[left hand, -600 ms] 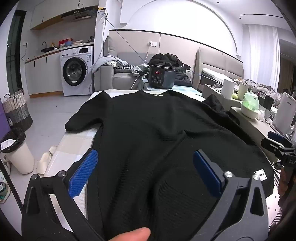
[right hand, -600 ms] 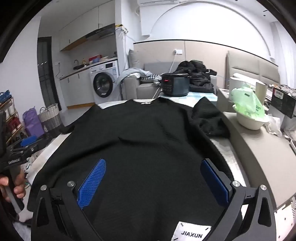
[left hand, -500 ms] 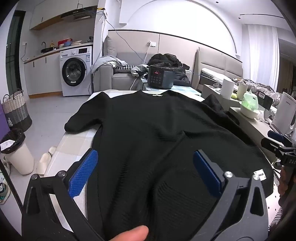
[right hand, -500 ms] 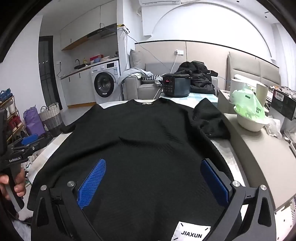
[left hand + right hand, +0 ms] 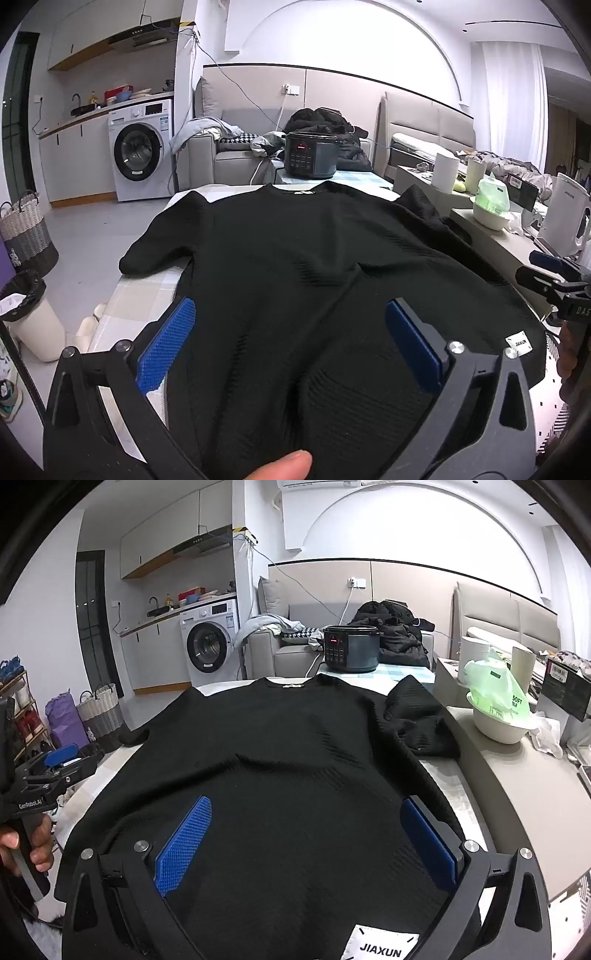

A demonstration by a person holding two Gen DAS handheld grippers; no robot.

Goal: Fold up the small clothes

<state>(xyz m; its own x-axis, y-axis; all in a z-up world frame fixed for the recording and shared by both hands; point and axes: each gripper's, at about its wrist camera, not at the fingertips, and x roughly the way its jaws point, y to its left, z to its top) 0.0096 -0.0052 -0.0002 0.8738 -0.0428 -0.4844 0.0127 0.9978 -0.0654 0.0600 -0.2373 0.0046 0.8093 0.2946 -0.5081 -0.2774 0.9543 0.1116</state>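
Observation:
A black knit sweater (image 5: 295,266) lies spread flat on the table, collar at the far end, hem toward me; it also shows in the right wrist view (image 5: 280,768). Its left sleeve (image 5: 159,243) hangs toward the table's left edge. Its right sleeve (image 5: 417,716) is bunched at the far right. My left gripper (image 5: 291,332) is open, its blue pads spread over the hem's left part. My right gripper (image 5: 306,830) is open over the hem's right part, near a white JIAXUN label (image 5: 380,947). Neither holds cloth.
A black rice cooker (image 5: 310,153) stands beyond the collar. A white bowl with a green bag (image 5: 498,709) and paper rolls (image 5: 476,653) sit on the right counter. A bin (image 5: 29,317), a woven basket (image 5: 26,236) and a washing machine (image 5: 140,151) stand at left.
Both grippers stay open over the hem and have hardly moved. The views shifted only slightly.

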